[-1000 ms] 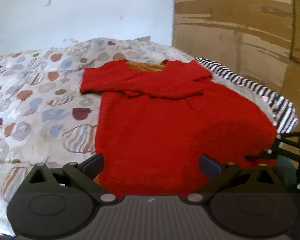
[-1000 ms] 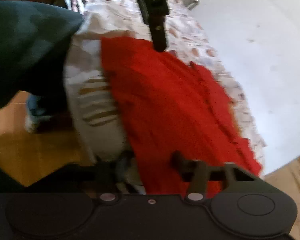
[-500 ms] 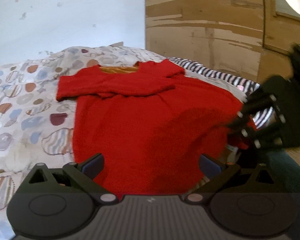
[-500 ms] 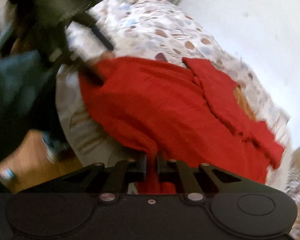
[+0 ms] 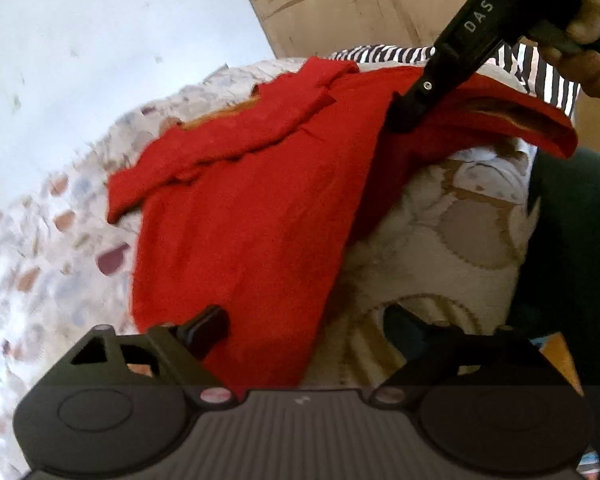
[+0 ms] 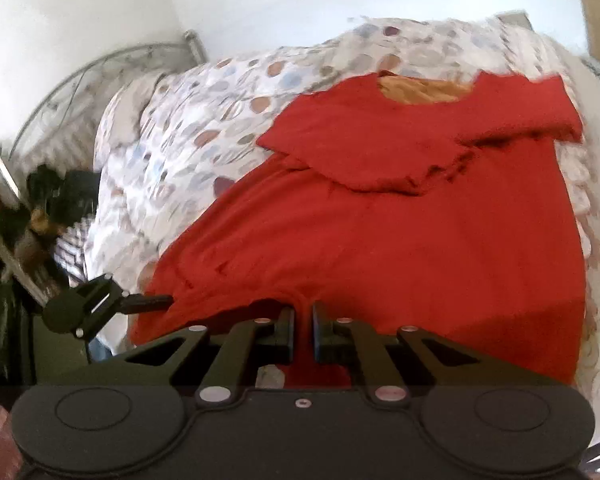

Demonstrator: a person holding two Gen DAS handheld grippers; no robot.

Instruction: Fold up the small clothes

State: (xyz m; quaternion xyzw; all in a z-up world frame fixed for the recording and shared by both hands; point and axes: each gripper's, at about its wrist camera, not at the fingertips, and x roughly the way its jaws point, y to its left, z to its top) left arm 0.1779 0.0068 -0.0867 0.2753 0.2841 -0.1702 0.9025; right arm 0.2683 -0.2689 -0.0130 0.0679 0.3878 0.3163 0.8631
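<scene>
A small red knitted short-sleeved top with an orange lining at the neck (image 6: pixel 400 240) lies spread on a bed covered by a white quilt printed with brown, blue and grey ovals (image 6: pixel 204 120), its neck toward the pale wall and both sleeves folded inward across the chest. The right gripper (image 6: pixel 302 330) has its jaws pressed together on a pinch of the top's hem, and red cloth hangs down between and below the black fingers. In the left wrist view that same gripper (image 5: pixel 404 120) reaches in from the upper right, held by a person's hand (image 5: pixel 592 36), and lifts the near right corner of the top clear of the quilt, so the hem curls open and shows its orange inner side. The left gripper (image 5: pixel 312 328) sits low over the other hem corner; its jaws stand wide and are closing, with the red cloth's edge lying between them, one finger (image 5: pixel 206 324) over the cloth and the other over bare quilt, neither pad pressing. A black-and-white striped cloth (image 5: pixel 532 68) lies on the far side of the bed behind the top. A curved metal bed frame (image 6: pixel 100 68) stands at the head of the bed.
</scene>
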